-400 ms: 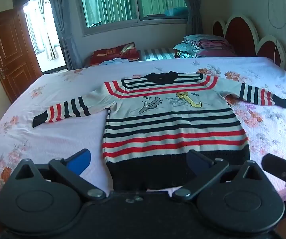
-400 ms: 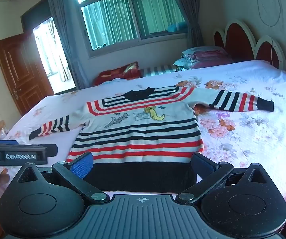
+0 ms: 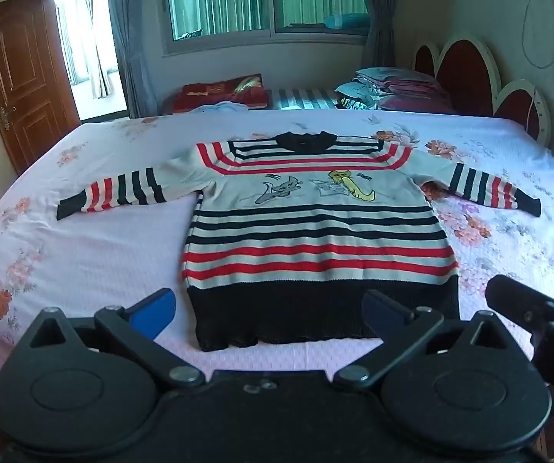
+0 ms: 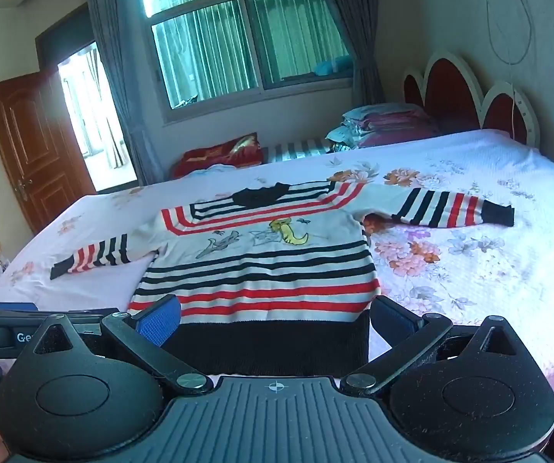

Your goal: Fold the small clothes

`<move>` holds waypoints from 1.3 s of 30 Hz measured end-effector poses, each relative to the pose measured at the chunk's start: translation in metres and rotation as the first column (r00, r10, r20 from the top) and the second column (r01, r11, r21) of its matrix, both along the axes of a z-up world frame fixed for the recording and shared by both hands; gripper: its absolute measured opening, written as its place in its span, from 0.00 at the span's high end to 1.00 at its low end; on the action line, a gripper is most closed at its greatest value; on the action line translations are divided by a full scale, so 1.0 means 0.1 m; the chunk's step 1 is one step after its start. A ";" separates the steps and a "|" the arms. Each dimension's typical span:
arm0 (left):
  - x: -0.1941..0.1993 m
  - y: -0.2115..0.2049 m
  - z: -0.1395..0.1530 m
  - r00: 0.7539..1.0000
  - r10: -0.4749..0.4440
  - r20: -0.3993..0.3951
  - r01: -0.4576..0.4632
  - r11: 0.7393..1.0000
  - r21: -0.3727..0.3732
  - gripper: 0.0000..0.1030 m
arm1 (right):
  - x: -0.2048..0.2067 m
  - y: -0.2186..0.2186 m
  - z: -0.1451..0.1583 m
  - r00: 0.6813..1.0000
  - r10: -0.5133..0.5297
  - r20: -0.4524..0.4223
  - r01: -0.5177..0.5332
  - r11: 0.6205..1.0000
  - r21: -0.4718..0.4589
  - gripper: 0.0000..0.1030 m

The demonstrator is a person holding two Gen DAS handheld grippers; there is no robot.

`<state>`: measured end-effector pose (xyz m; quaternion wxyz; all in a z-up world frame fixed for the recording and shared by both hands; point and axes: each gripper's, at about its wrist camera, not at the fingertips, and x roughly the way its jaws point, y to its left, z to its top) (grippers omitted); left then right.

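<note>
Two grippers hang at the near edge of the bed (image 3: 83, 270), both with jaws spread as wide as they go and nothing between the pads. The left gripper (image 3: 269, 310) looks straight up the striped children's sweater (image 3: 319, 231), which lies face up and flat on the floral bedspread, both sleeves stretched out sideways, its black hem nearest the tools. The right gripper (image 4: 277, 322) sits just beside the left one, angled down toward the same hem. Compared with the moment before, the left view has barely shifted, while in the right view the hem sits closer in between the open fingers and the left tool shows less at the edge; the right hand seems to have eased in toward the garment. The sweater itself has not moved, and no fold is begun. Whether either pad touches the knit yet is hard to tell through the fisheye; probably not. A grasp at the hem corners looks like the likely opening step
</note>
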<state>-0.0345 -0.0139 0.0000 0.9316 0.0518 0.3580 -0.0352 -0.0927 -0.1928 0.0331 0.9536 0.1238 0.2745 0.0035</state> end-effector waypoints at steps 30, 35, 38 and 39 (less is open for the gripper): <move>0.04 0.10 -0.03 1.000 0.022 -0.014 -0.022 1.000 0.007 0.01 | -0.01 0.00 0.01 1.000 -0.015 0.011 0.015 1.000 -0.008 0.00; 0.06 0.10 -0.02 0.999 0.028 -0.017 -0.028 1.000 0.004 0.01 | -0.02 -0.01 0.01 1.000 -0.015 0.013 0.015 1.000 -0.009 0.00; 0.06 0.10 -0.03 0.999 0.030 -0.018 -0.030 1.000 0.003 0.01 | -0.02 -0.01 0.01 1.000 -0.014 0.014 0.014 1.000 -0.009 0.00; 0.06 0.11 -0.02 0.999 0.031 -0.018 -0.031 1.000 0.001 0.00 | -0.01 -0.01 0.02 1.000 -0.013 0.014 0.013 1.000 -0.009 0.00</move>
